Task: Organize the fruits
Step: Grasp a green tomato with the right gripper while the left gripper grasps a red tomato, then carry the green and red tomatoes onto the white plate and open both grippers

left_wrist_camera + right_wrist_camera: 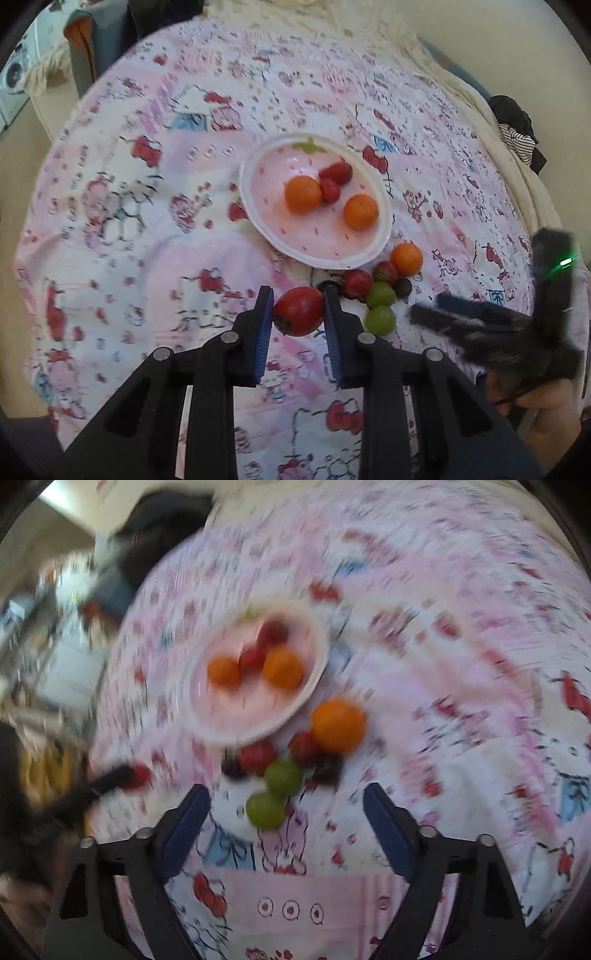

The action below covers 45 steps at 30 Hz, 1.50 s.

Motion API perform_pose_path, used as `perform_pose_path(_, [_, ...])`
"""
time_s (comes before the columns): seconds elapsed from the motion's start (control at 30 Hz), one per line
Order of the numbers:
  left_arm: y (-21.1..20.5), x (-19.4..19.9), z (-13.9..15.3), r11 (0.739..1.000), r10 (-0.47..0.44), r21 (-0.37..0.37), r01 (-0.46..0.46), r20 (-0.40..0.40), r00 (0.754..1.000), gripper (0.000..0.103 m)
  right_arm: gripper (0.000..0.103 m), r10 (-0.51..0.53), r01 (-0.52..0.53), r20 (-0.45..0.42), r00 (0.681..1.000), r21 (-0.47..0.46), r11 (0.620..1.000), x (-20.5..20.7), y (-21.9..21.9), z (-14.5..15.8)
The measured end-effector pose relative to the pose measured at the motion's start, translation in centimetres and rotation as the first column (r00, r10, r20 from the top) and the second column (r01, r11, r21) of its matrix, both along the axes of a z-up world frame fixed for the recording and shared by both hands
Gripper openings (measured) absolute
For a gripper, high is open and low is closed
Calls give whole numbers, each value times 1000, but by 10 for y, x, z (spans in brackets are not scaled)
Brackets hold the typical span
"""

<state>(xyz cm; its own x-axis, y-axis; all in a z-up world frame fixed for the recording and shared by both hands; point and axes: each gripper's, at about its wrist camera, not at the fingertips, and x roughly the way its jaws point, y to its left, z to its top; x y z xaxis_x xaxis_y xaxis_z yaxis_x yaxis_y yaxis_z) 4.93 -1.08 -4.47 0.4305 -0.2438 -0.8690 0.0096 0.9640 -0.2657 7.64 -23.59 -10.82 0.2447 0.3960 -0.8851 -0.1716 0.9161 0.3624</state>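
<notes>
The left gripper (298,312) is clenched on a red tomato (297,311), held clear above the patterned cloth (155,229) and just short of the pink plate (258,206), which already carries two oranges and two red fruits. The step in hand is carrying it over; next it needs lowering into a bare part of the plate. The right gripper (286,827) hangs released over two green fruits (273,794), nothing between its jaws
</notes>
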Motion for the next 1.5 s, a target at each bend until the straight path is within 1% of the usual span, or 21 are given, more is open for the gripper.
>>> perform_pose_path(0.03, [3, -2, 2, 1000, 4, 4, -4, 3, 1000, 22, 76, 39, -39, -8, 999, -30, 999, -2, 11, -6])
perform_pose_path(0.1, [8, -7, 4, 1000, 13, 9, -13, 9, 1000, 22, 68, 87, -88, -14, 996, -71, 994, -4, 25, -14])
perform_pose_path(0.13, [11, -10, 5, 1000, 16, 11, -17, 11, 1000, 22, 67, 114, -115, -17, 993, -93, 989, -5, 32, -19])
perform_pose_path(0.2, [16, -13, 7, 1000, 29, 9, -29, 16, 999, 21, 63, 134, -135, -19, 991, -116, 984, -5, 40, -24])
perform_pose_path(0.23, [18, -15, 8, 999, 35, 7, -35, 17, 999, 21, 61, 145, -147, -23, 989, -123, 981, -5, 45, -26])
perform_pose_path(0.3, [21, -17, 8, 999, 41, 8, -41, 20, 999, 20, 50, 158, -161, -33, 987, -133, 978, -4, 49, -29])
perform_pose_path(0.37, [22, -17, 8, 999, 46, 17, -46, 27, 999, 19, 44, 169, -172, -36, 985, -134, 976, -3, 52, -31])
perform_pose_path(0.43, [23, -17, 7, 998, 53, 18, -54, 30, 998, 19, 42, 180, -182, -24, 983, -136, 974, -4, 52, -29])
perform_pose_path(0.5, [24, -15, 7, 998, 58, 17, -58, 29, 998, 19, 32, 180, -180, -12, 984, -137, 974, -4, 51, -27])
perform_pose_path(0.63, [22, -13, 6, 998, 59, 28, -60, 37, 998, 18, 32, 156, -158, -19, 988, -93, 983, -6, 41, -21])
perform_pose_path(0.73, [21, -14, 5, 998, 57, 36, -59, 40, 998, 18, 32, 159, -159, -13, 987, -96, 983, -9, 39, -18])
perform_pose_path(0.8, [20, -13, 4, 997, 59, 54, -61, 45, 997, 18, 32, 153, -153, -9, 988, -78, 985, -11, 38, -14])
perform_pose_path(0.93, [19, -14, 3, 994, 53, 93, -59, 62, 997, 6, 32, 127, -128, 18, 992, 41, 991, -14, 29, 3])
perform_pose_path(1.03, [21, -14, 3, 994, 57, 87, -63, 76, 995, 6, 32, 99, -105, 58, 993, 107, 989, -15, 22, 18])
perform_pose_path(1.1, [22, -11, -1, 995, 61, 77, -66, 57, 996, 6, 32, 74, -85, 83, 994, 139, 987, -13, 18, 27])
perform_pose_path(1.17, [28, -8, -9, 994, 88, 65, -89, 23, 996, 6, 32, 60, -73, 92, 994, 148, 986, -11, 14, 31])
perform_pose_path(1.23, [36, -5, -15, 992, 123, 40, -123, -7, 992, 7, 32, 46, -60, 89, 995, 155, 986, -10, 11, 32])
perform_pose_path(1.3, [41, 0, -29, 989, 147, 7, -147, -66, 987, 23, 32, 37, -51, 93, 995, 160, 986, -10, 9, 33])
perform_pose_path(1.33, [43, 2, -35, 987, 163, 2, -163, -96, 982, 41, 32, 31, -46, 95, 995, 166, 985, -9, 8, 35])
perform_pose_path(1.4, [41, 6, -47, 981, 191, -20, -195, -122, 974, 43, 32, 23, -41, 101, 995, 179, 983, -11, 4, 39])
perform_pose_path(1.5, [21, 21, -60, 985, 156, -42, -165, -155, 976, 43, 32, 13, -34, 117, 993, 180, 983, -11, 0, 43])
